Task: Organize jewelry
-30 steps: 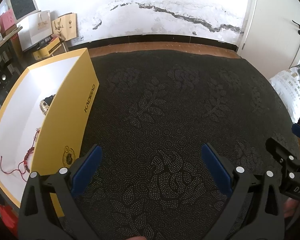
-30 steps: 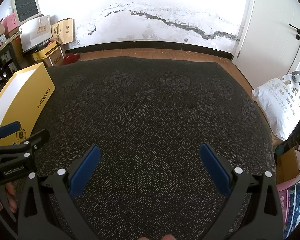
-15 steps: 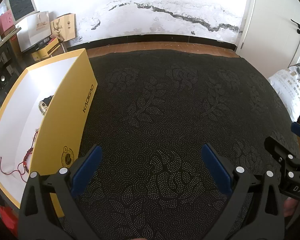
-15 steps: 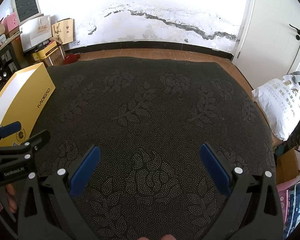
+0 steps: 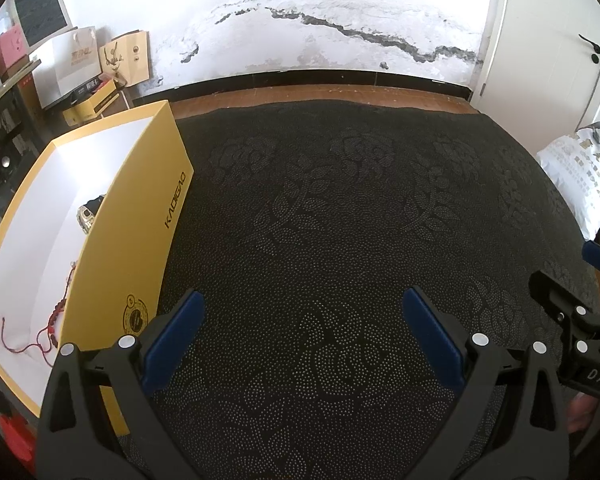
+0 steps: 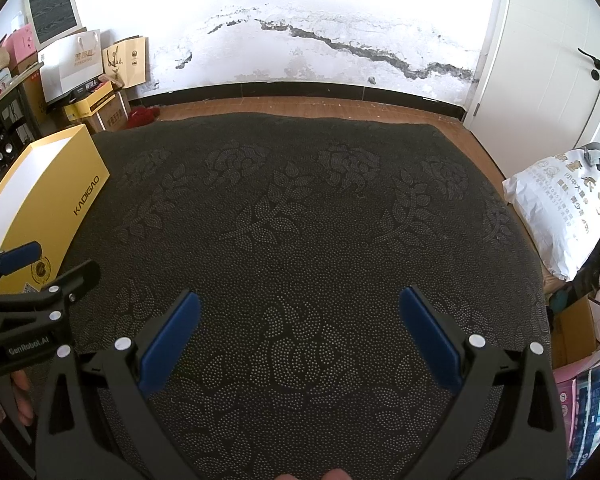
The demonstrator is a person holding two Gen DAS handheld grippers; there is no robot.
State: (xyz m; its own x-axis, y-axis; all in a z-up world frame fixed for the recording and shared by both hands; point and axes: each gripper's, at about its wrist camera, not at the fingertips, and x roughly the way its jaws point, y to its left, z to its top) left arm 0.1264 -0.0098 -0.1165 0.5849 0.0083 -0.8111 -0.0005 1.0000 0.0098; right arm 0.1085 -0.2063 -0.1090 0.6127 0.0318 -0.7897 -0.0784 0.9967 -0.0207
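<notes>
A dark cloth [image 5: 340,220] with a dotted rose pattern covers the work surface, and beyond it lie a strip of wooden floor and a white wall with a long dark crack [image 5: 372,36]. At the cloth's left edge stands a yellow box [image 5: 140,216], open at the top with a white inside. In it lie a red cord bracelet [image 5: 50,324] at the near end and a small silver and dark piece [image 5: 87,216], too small to make out, further back. Just right of the box, the left gripper [image 5: 303,334] hangs over the bare cloth with its blue-padded fingers [image 5: 172,340] spread wide and holding nothing. To its right the right gripper [image 6: 299,334] hangs over the cloth as well, fingers equally wide apart and empty. A white door [image 6: 540,60] closes the far right, with a white printed sack [image 6: 560,208] below it.
</notes>
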